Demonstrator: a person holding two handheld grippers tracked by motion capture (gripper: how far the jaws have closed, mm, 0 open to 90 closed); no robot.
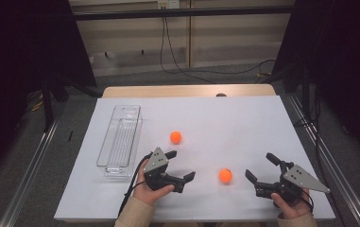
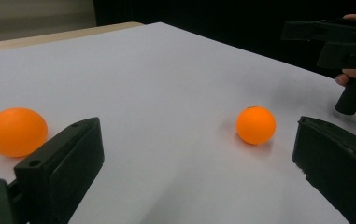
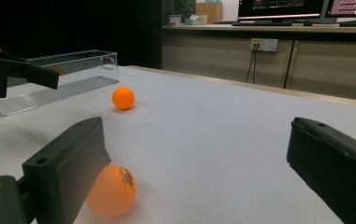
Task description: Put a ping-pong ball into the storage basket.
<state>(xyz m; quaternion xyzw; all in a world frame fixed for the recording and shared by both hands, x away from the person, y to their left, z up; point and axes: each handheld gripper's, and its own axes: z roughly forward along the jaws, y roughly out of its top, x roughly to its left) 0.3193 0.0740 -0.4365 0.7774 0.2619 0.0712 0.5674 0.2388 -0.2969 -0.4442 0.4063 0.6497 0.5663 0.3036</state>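
Near ball [image 1: 225,175]: orange table-tennis ball, round, so no long axis and no pointing direction; it lies on the white table [image 1: 225,118] close to the near edge, between both grippers.
Far ball [image 1: 175,137]: same kind, nearer the table's middle, beside the clear plastic tray [image 1: 121,137].
Tray: long axis runs from the near edge toward the far edge, at the left side.
Left gripper [image 1: 183,165]: jaws spread wide, holding nothing, turned toward the near ball.
Right gripper [image 1: 261,166]: jaws spread wide, empty; the near ball sits just beside its left jaw in the right gripper view, and contact cannot be told.
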